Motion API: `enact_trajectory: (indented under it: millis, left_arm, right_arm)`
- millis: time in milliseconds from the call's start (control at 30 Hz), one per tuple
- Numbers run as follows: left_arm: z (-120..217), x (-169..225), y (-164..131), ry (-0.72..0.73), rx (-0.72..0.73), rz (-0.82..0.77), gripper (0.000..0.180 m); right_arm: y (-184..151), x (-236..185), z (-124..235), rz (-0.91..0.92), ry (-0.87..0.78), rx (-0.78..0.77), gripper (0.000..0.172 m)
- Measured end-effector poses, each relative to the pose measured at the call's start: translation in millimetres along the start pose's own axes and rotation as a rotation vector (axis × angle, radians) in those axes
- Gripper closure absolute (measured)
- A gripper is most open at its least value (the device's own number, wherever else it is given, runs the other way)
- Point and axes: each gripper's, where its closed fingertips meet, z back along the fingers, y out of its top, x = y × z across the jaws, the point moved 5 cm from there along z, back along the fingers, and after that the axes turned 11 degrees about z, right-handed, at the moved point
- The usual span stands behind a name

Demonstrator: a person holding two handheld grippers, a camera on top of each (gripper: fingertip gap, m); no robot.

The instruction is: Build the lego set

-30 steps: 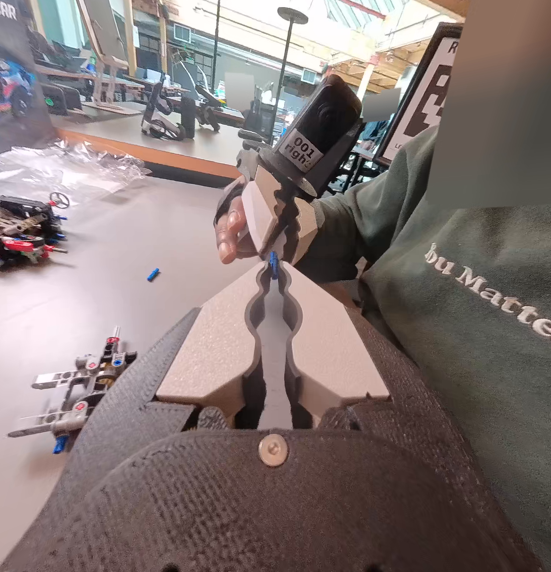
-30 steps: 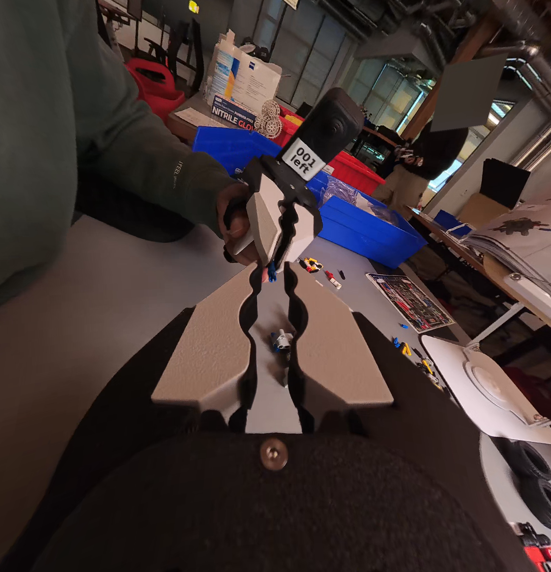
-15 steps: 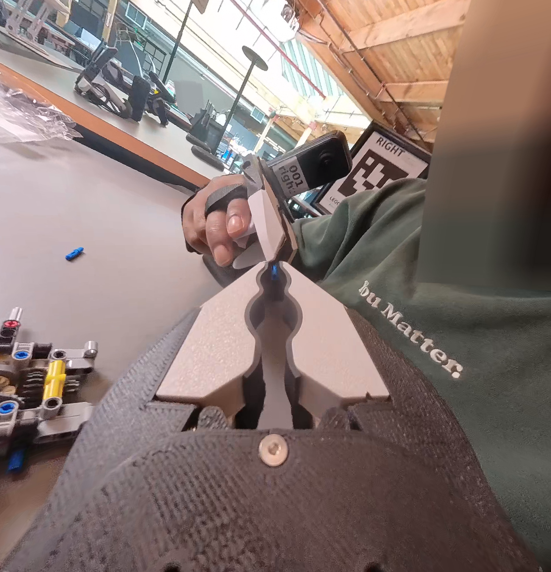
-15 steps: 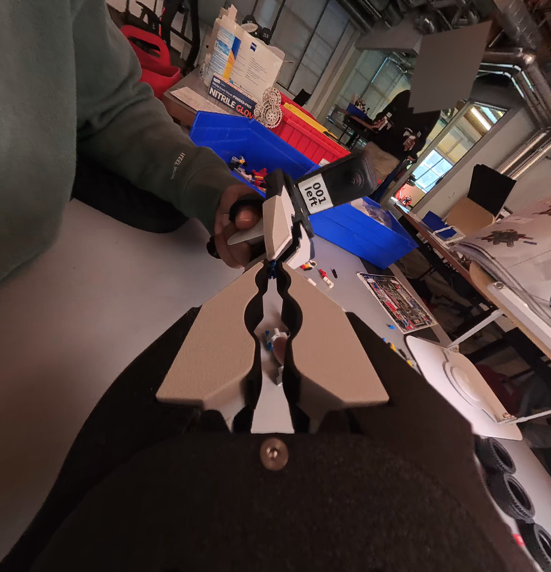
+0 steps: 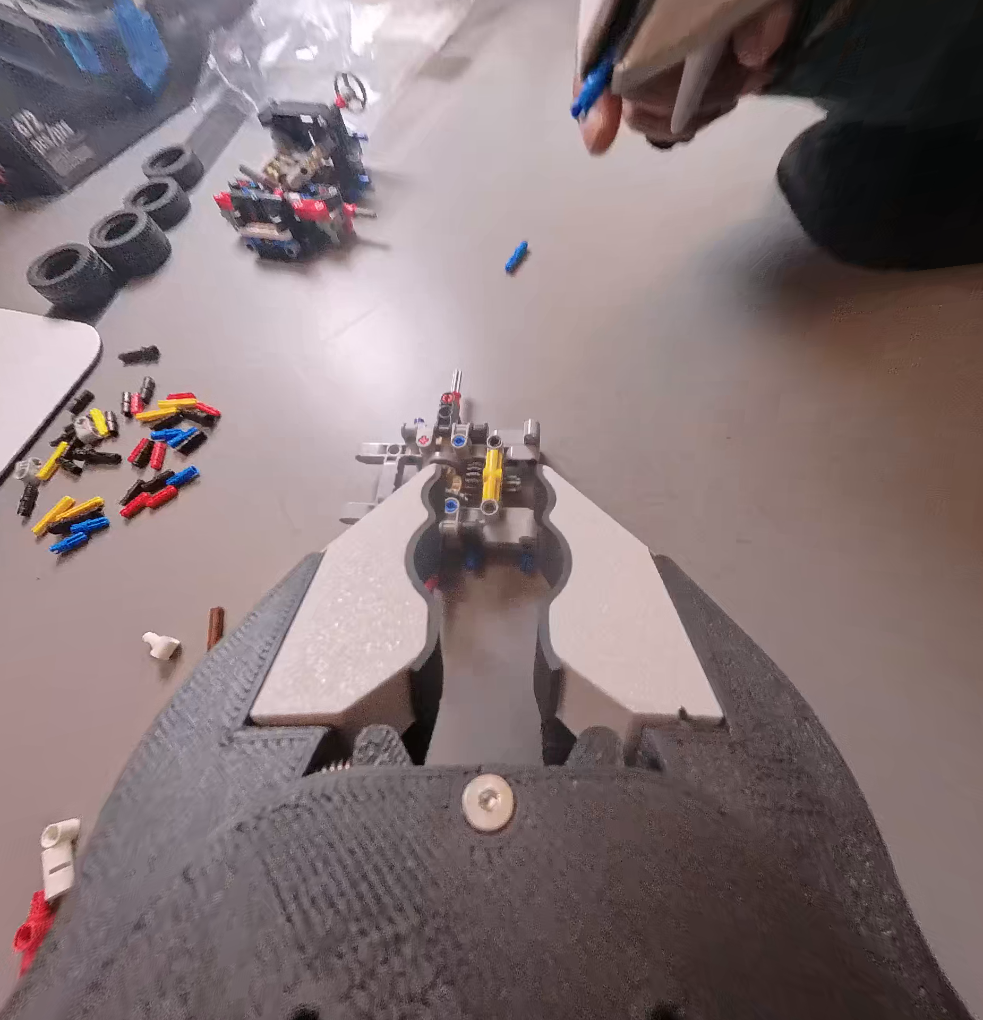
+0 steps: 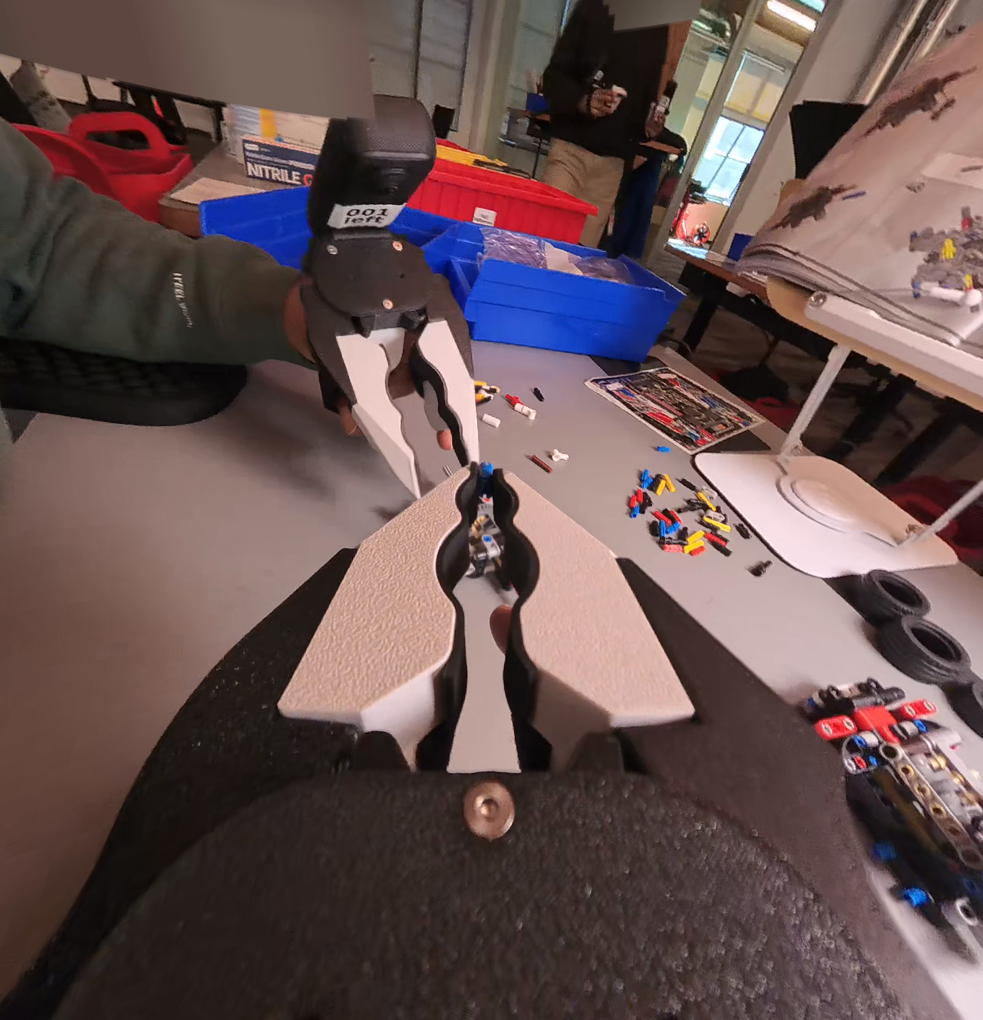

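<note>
The right gripper [image 6: 484, 479] pinches a small blue pin [image 6: 484, 474] at its tips, above the grey gear assembly [image 5: 472, 469]. The left gripper [image 5: 492, 472], jaws spread and empty, straddles that assembly on the table [image 5: 698, 441].

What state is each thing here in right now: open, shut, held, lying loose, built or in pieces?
Left gripper: fingers open, holding nothing, poised over the grey assembly.
Right gripper: fingers shut on the blue pin.
Grey assembly: partly built, resting on the table.
Loose blue pin: lying alone.
Small pins: scattered in a loose pile.
Tyres: unmounted, in a row.
Car chassis: partly built.
</note>
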Motion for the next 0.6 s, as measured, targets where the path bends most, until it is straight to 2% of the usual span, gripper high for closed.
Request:
enact_trajectory:
  millis: [167, 333, 600]
  left_arm:
    - [-14.3, -1.0, 4.9, 0.083, -0.216, -0.086, 0.153]
    - [-26.4, -2.6, 10.9, 0.107, -0.409, -0.128, 0.150]
    - [-42.8, -13.4, 3.3, 0.104, -0.685, -0.120, 0.112]
  right_arm:
    - [-12.3, 4.1, -2.9, -0.017, -0.024, -0.040, 0.169]
    - [-16.2, 5.6, -3.2, -0.020, -0.040, -0.050, 0.169]
    - [-14.3, 2.9, -3.0, -0.016, -0.036, -0.060, 0.169]
